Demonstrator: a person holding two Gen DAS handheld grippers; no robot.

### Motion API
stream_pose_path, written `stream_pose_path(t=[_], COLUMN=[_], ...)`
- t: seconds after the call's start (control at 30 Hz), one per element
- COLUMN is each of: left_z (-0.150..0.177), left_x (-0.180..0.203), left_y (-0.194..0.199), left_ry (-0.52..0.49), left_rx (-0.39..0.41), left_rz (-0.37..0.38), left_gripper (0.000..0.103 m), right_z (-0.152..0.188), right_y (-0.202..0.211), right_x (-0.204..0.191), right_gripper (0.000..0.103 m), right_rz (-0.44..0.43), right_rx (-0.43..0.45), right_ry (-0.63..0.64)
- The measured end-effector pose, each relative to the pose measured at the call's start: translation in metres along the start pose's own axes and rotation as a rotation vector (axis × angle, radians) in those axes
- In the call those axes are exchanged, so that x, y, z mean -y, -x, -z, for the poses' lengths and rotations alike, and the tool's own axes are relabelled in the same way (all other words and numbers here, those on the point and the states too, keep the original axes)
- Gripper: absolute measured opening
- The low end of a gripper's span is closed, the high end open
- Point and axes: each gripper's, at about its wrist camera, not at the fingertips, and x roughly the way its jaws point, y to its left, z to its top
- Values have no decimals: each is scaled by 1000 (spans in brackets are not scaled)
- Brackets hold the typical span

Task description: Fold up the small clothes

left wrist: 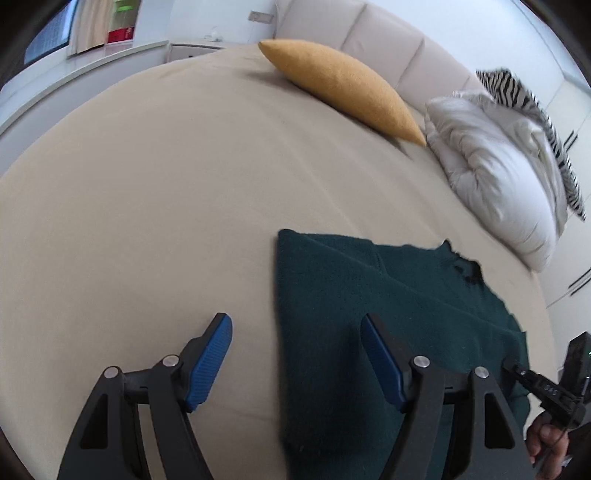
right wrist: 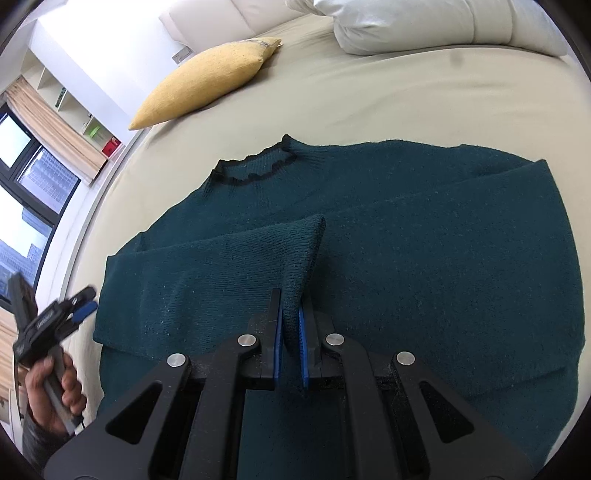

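A dark green knit sweater point(right wrist: 424, 236) lies flat on the beige bed point(right wrist: 369, 103), its black-trimmed collar point(right wrist: 255, 168) toward the pillows. Its left sleeve point(right wrist: 221, 266) is folded across the body. My right gripper point(right wrist: 290, 314) is shut on that sleeve's cuff and holds it slightly raised over the sweater's middle. My left gripper point(left wrist: 295, 325) is open and empty, hovering over the sweater's left folded edge point(left wrist: 332, 314). The left gripper also shows in the right wrist view point(right wrist: 83, 304), beside the sweater's left side.
A mustard yellow pillow point(left wrist: 343, 88) and a white pillow point(left wrist: 498, 177) lie near the cream headboard point(left wrist: 369, 26). A zebra-striped cushion point(left wrist: 532, 110) sits behind the white pillow. Windows and shelves point(right wrist: 48, 122) stand past the bed's left edge.
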Motion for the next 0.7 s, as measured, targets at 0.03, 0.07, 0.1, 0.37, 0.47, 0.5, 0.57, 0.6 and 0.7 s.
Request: stream_pose_path(t=[0.03, 0.07, 0.1, 0.37, 0.47, 0.5, 0.57, 0.6, 0.7], left_z=[0, 1, 2, 2, 7, 6, 3, 2, 6], left_x=[5, 9, 12, 22, 19, 18, 14, 11, 1], left_y=[-6, -10, -13, -15, -27, -26, -20, -16, 10], left_ry=[-29, -53, -73, -158, -182, -180, -168, -155, -117], left_rx=[-2, -1, -3, 34, 39, 41, 36, 27, 46], left_rz=[-22, -38, -50, -74, -84, -75, -44, -27, -4], left_gripper=[67, 56, 48, 9, 9, 9, 14, 15, 36], right_z=[1, 1, -1, -12, -10, -8, -7, -7, -4], right_y=[-1, -2, -6, 1, -17, -22, -20, -18, -10], right_x=[1, 3, 2, 4, 23, 31, 37, 35, 31], right_gripper=[7, 7, 7, 6, 6, 6, 6, 8, 14], right_rz=[-3, -7, -14, -27, 1, -29, -67, -68, -82], right_rx=[-4, -9, -13, -10, -43, -42, -22, -17, -31], right_ry=[1, -3, -13, -40, -81, -114, -158, -156, -171])
